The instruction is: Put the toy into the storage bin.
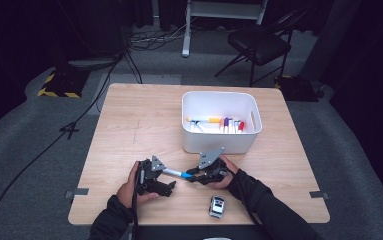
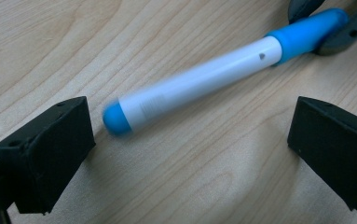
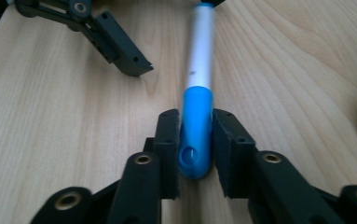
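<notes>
A white marker with a blue cap (image 1: 175,173) lies low over the wooden table (image 1: 129,125) between my two grippers. My right gripper (image 3: 195,140) is shut on the marker's blue cap (image 3: 195,133), its pads pressing both sides. The white barrel (image 2: 199,84) reaches toward my left gripper (image 2: 190,135), which is open; the marker's blue tail end (image 2: 116,119) sits between its jaws, nearer one jaw and touching neither. In the high view the left gripper (image 1: 165,181) sits left of the right gripper (image 1: 189,176).
A white bin (image 1: 220,102) holding several markers stands behind the grippers at centre right. A small toy car (image 1: 217,206) rests near the table's front edge. A folding chair (image 1: 259,42) and cables lie on the floor beyond the table.
</notes>
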Available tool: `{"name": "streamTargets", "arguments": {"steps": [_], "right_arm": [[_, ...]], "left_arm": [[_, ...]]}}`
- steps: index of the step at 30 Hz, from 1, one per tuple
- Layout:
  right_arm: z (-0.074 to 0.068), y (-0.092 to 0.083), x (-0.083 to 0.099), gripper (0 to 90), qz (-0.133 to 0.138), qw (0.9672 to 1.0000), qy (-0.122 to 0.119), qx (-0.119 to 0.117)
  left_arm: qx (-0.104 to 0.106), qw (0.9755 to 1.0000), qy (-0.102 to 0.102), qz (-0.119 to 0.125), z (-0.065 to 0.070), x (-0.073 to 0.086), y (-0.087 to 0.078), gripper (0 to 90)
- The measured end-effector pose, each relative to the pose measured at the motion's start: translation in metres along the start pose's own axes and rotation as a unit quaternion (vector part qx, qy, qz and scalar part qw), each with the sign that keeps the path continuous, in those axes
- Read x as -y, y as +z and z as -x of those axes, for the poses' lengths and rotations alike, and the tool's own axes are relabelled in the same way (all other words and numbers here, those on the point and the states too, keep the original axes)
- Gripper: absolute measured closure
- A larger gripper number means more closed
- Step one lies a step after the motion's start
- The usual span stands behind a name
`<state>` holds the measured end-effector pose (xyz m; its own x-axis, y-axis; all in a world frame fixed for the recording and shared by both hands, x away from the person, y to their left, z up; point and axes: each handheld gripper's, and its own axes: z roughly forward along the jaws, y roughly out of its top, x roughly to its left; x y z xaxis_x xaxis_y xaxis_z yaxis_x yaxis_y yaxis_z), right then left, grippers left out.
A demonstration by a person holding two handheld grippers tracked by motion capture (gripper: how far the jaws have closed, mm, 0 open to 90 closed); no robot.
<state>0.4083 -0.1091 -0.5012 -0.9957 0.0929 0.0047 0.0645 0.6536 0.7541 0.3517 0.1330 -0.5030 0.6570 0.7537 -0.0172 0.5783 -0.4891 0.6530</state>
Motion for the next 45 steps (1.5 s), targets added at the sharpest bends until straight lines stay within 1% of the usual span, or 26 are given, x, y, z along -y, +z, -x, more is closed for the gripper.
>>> {"name": "streamTargets", "arguments": {"steps": [1, 2, 3, 5, 7, 8, 11, 14, 15, 16, 17, 18, 19, 22, 23, 27, 30, 33, 34, 37, 45], "right_arm": [[0.001, -0.001, 0.001, 75.3, 0.002, 1.0, 0.0, 0.001], [0.001, -0.002, 0.001, 75.4, -0.002, 1.0, -0.002, 0.005], [0.002, -0.002, 0.002, 75.4, 0.0, 0.9999, -0.001, 0.012], [0.003, -0.004, 0.003, 75.5, 0.0, 0.9999, 0.003, 0.014], [0.003, -0.007, 0.006, 75.5, 0.0, 0.9997, 0.011, 0.024], [0.004, -0.009, 0.007, 75.5, -0.002, 0.9997, 0.008, 0.025], [0.003, -0.018, 0.01, 75.6, -0.003, 0.9996, 0.011, 0.027], [0.002, -0.029, 0.012, 75.6, 0.003, 0.9995, 0.013, 0.03], [0.002, -0.033, 0.012, 75.6, 0.006, 0.9994, 0.009, 0.033], [0.0, -0.038, 0.012, 75.6, 0.009, 0.9993, 0.011, 0.035], [0.0, -0.043, 0.012, 75.6, 0.01, 0.9992, 0.005, 0.037], [-0.002, -0.047, 0.011, 75.6, 0.012, 0.9991, 0.007, 0.039], [-0.003, -0.052, 0.011, 75.6, 0.016, 0.999, 0.006, 0.042], [-0.005, -0.068, 0.01, 75.6, 0.028, 0.9983, 0.003, 0.052], [-0.005, -0.073, 0.01, 75.6, 0.033, 0.9981, -0.001, 0.053], [-0.009, -0.095, 0.009, 75.6, 0.046, 0.997, -0.005, 0.063], [-0.011, -0.112, 0.007, 75.7, 0.062, 0.9952, -0.01, 0.075], [-0.012, -0.129, 0.003, 75.6, 0.068, 0.9939, -0.023, 0.084], [-0.012, -0.135, 0.001, 75.6, 0.071, 0.9938, -0.026, 0.081], [-0.013, -0.15, -0.005, 75.6, 0.078, 0.9925, -0.035, 0.088], [-0.009, -0.186, -0.019, 75.6, 0.107, 0.9877, -0.045, 0.105]], "left_arm": [[0.0, 1.0, 0.0, 0.0, 0.0, 0.0, 0.0, 0.5], [0.001, 1.0, -0.001, 0.0, 0.0, 0.0, 0.0, 0.5], [0.0, 1.0, 0.0, 0.0, 0.0, 0.0, 0.0, 0.5], [-0.001, 1.0, 0.001, 0.0, 0.0, 0.0, 0.0, 0.5], [0.001, 1.0, 0.0, 0.0, 0.0, 0.0, 0.0, 0.5], [0.0, 1.0, 0.0, 0.0, 0.0, 0.0, 0.0, 0.5], [0.001, 1.0, 0.0, 0.0, 0.0, 0.0, 0.0, 0.5], [0.001, 1.0, 0.0, 0.0, 0.0, 0.0, 0.0, 0.5], [0.001, 1.0, 0.0, 0.0, 0.0, 0.0, 0.0, 0.5], [-0.001, 1.0, 0.001, 0.0, 0.0, 0.0, 0.0, 0.5], [0.001, 1.0, 0.0, 0.0, 0.0, 0.0, 0.0, 0.5], [-0.002, 1.0, 0.002, 0.0, 0.0, 0.0, 0.0, 0.5], [0.0, 1.0, 0.0, 0.0, 0.0, 0.0, 0.0, 0.5], [-0.001, 1.0, 0.001, 0.0, 0.0, 0.0, 0.0, 0.5], [0.0, 1.0, 0.0, 0.0, 0.0, 0.0, 0.0, 0.5], [0.001, 1.0, 0.0, 0.0, 0.0, 0.0, 0.0, 0.5], [0.0, 1.0, -0.001, 0.0, 0.0, 0.0, 0.0, 0.5], [0.001, 1.0, -0.001, 0.0, 0.0, 0.0, 0.0, 0.5], [0.001, 1.0, 0.0, 0.0, 0.0, 0.0, 0.0, 0.5], [0.0, 1.0, 0.001, 0.0, 0.0, 0.0, 0.0, 0.5], [0.001, 1.0, 0.0, 0.0, 0.0, 0.0, 0.0, 0.5]]}}
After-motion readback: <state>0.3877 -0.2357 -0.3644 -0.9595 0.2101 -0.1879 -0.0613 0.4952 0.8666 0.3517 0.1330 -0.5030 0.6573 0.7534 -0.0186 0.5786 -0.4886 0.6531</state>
